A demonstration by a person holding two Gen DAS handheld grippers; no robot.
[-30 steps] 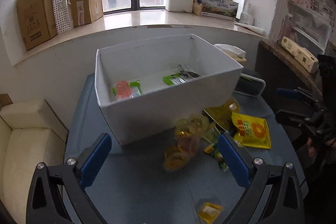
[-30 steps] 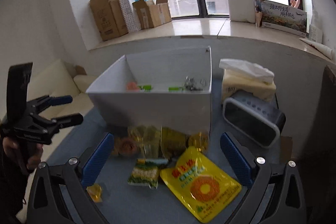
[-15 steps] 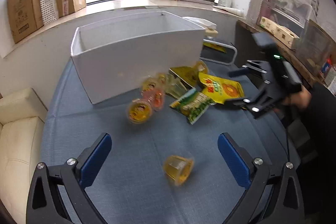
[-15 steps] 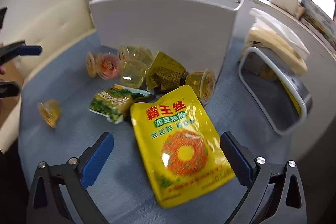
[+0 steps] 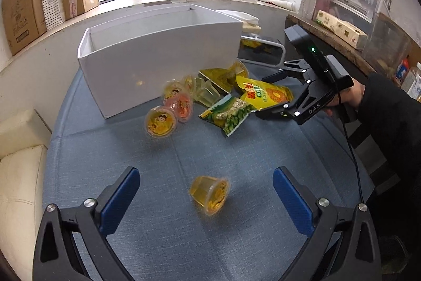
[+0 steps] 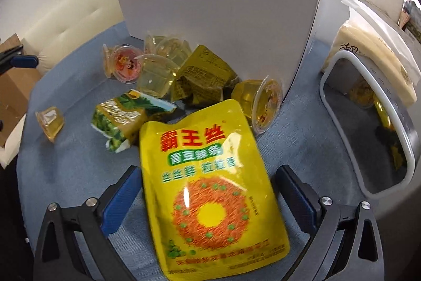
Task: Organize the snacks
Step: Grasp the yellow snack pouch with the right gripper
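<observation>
A white box [image 5: 163, 62] stands on the blue cloth table [image 5: 131, 154], also in the right wrist view [image 6: 218, 25]. Snacks lie in front of it: a big yellow pouch [image 6: 210, 183] [image 5: 265, 94], a green packet [image 6: 121, 120] [image 5: 229, 115], several jelly cups [image 5: 171, 109] [image 6: 155, 73]. One yellow jelly cup [image 5: 210, 194] [image 6: 50, 120] lies apart. My left gripper [image 5: 205, 196] is open, its fingers either side of that cup. My right gripper [image 6: 208, 191] is open, its fingers either side of the yellow pouch; it shows in the left wrist view [image 5: 273, 94].
A grey container with a white rim [image 6: 368, 128] and a tissue pack [image 6: 373, 49] stand right of the box. A cream sofa [image 5: 18, 170] is at the left. Cardboard boxes [image 5: 23, 12] sit on the window sill. A shelf [image 5: 342, 28] is at the right.
Both grippers have moved down and closer to the table. The left one has closed in on the lone jelly cup, the right one on the yellow pouch. Both stay open.
</observation>
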